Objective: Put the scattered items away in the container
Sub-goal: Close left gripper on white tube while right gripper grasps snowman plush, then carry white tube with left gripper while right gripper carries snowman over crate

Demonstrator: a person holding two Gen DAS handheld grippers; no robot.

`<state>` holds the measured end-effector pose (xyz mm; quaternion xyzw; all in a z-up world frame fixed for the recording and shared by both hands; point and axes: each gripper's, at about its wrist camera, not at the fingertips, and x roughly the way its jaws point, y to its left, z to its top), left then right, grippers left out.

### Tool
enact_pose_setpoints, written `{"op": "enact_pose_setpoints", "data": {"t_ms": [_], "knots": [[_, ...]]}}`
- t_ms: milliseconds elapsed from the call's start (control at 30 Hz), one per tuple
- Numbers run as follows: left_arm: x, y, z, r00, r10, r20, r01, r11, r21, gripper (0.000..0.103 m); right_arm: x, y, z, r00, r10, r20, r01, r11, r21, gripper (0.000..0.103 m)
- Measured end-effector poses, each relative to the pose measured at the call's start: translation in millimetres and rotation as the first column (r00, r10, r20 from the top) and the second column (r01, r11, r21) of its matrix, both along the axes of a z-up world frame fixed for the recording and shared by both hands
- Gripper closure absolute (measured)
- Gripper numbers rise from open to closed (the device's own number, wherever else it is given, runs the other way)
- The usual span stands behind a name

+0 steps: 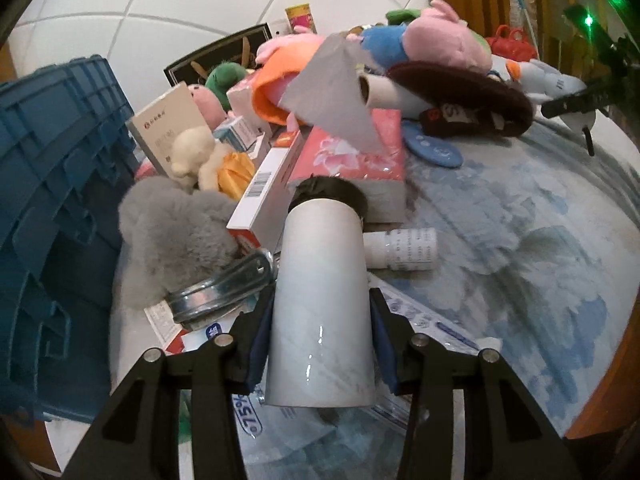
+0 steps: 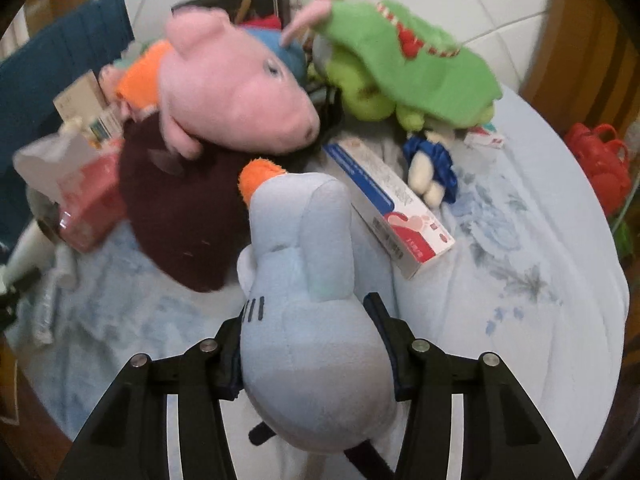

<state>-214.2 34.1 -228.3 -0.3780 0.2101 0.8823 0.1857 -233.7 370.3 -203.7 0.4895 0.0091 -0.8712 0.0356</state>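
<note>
My left gripper (image 1: 320, 344) is shut on a white cylindrical bottle with a black cap (image 1: 322, 292), held above the cluttered table. The blue plastic crate (image 1: 52, 184) stands at the left. My right gripper (image 2: 310, 340) is shut on a pale blue plush toy with an orange tip (image 2: 308, 280), held above the table. In front of it lie a pink pig plush (image 2: 236, 96), a dark maroon plush (image 2: 180, 204) and a green plush (image 2: 408, 60). The crate also shows in the right wrist view (image 2: 60, 68) at far left.
A pink tissue box (image 1: 352, 152), a grey plush (image 1: 176, 236), a metal clamp (image 1: 224, 284), a small white bottle (image 1: 404, 248) and boxes crowd the left view. A red-and-white long box (image 2: 392, 204) and a red bag (image 2: 596, 160) lie to the right. A blue patterned cloth (image 1: 520, 264) covers the table.
</note>
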Motion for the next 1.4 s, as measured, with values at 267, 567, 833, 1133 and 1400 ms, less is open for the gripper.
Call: {"op": "enact_pose_setpoints", "data": {"t_ms": [267,567,833,1133,1400], "knots": [[21,12,46,0.995,-0.007,-0.101,0.009,1.0,0.017,0.059,26,-29,56,0.991,0.039,-0.129,-0.047,0.997,-0.058,0.054],[37,13,130,0.966,0.099,-0.237,-0.079,0.993,0.092,0.059,42,-65,126,0.957,0.083,-0.278,-0.121,0.985,-0.121,0.054],[57,0,201,0.902,0.219,-0.373,-0.172,0.973,0.153,0.059,51,-104,186,0.891,0.183,-0.416,-0.24,0.967,-0.09,0.053],[73,-24,253,0.824,0.361,-0.437,-0.301,0.932,0.201,0.059,67,-161,246,0.789,0.304,-0.534,-0.404,0.911,-0.078,0.053],[81,-50,287,0.753,0.445,-0.484,-0.379,0.895,0.234,0.059,77,-210,281,0.7,0.368,-0.611,-0.511,0.857,-0.068,0.053]]}}
